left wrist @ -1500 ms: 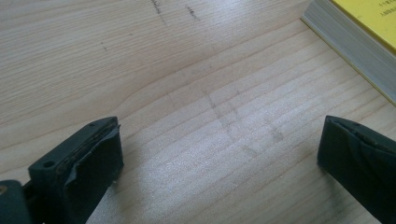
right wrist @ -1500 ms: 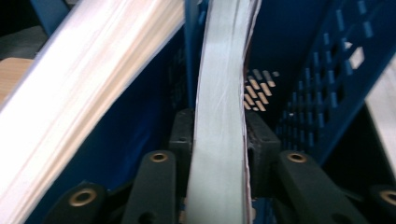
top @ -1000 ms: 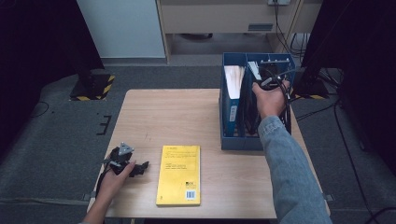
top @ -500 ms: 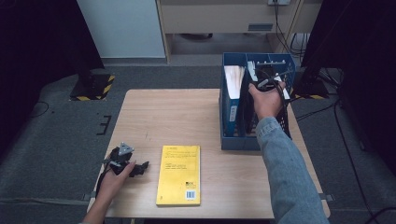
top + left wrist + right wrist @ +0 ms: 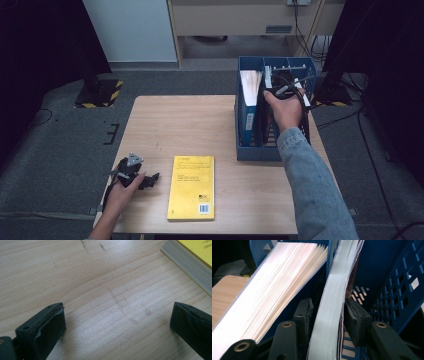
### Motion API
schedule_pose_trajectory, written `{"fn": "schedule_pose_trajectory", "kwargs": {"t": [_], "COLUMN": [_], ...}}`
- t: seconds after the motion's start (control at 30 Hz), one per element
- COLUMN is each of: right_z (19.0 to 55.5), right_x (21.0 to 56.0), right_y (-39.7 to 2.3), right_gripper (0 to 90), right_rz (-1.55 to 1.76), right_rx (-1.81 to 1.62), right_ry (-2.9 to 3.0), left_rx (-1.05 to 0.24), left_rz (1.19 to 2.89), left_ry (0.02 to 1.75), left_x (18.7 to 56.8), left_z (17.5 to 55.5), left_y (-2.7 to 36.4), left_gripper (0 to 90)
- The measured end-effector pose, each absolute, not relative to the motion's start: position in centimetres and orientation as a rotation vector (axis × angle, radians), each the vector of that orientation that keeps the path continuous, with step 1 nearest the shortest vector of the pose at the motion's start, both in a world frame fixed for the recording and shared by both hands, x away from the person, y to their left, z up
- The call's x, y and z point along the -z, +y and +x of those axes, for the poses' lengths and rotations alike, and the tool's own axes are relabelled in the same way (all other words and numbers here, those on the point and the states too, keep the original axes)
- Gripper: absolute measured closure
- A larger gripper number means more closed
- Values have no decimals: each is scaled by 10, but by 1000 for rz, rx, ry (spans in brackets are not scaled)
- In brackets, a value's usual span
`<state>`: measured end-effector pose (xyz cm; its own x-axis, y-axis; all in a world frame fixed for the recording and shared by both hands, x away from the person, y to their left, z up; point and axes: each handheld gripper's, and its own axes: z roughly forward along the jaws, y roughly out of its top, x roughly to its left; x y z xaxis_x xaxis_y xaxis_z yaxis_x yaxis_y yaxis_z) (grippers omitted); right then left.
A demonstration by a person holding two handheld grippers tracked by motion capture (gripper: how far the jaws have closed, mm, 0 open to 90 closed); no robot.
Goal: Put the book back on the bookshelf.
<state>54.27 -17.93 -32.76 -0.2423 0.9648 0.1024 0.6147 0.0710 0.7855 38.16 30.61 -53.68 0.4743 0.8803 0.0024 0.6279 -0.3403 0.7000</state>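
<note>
A blue file holder [image 5: 250, 150] stands at the table's right. A thick white-paged book [image 5: 269, 297] leans in its left compartment. A thinner book [image 5: 329, 315] stands on edge in the middle compartment, between the jaws of my right gripper [image 5: 328, 306]. Those jaws have just been opening; the left pad [image 5: 305, 312] stands slightly off the pages, so the gripper is open. In the high view the right gripper [image 5: 282, 92] is down in the holder under the hand. My left gripper [image 5: 150, 180] rests open on the wood, with nothing between its fingers [image 5: 53, 322], left of a yellow book [image 5: 191, 187].
The yellow book's page edge [image 5: 187, 267] lies close to the left gripper's right jaw. Bare wooden tabletop [image 5: 185, 125] spreads between the two hands. The holder's perforated wall [image 5: 402, 295] is just right of the right gripper. Cables trail behind the table.
The right hand has shifted only slightly at the holder. The left hand and the yellow book have kept still.
</note>
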Motion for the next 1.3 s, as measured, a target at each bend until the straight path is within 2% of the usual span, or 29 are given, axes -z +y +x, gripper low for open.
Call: {"fn": "schedule_pose_trajectory", "kwargs": {"t": [0.3,0.83,1.0,1.3], "right_z": [536,502,488,465], "right_x": [328,336,339,340], "right_y": [-183,-191,-191,-191], "right_gripper": [419,240,204,195], "right_rz": [1513,1451,1427,1378], "right_rx": [-988,-967,-957,-1002], "right_ry": [1945,2001,1997,2028], "left_rx": [-512,-510,-510,-512], "left_rz": [2085,2088,2089,2092], "left_ry": [1244,1245,1245,1242], "left_x": [537,537,537,537], "left_z": [382,381,381,382], "left_y": [306,306,306,306], "left_gripper": [0,0,0,0]}}
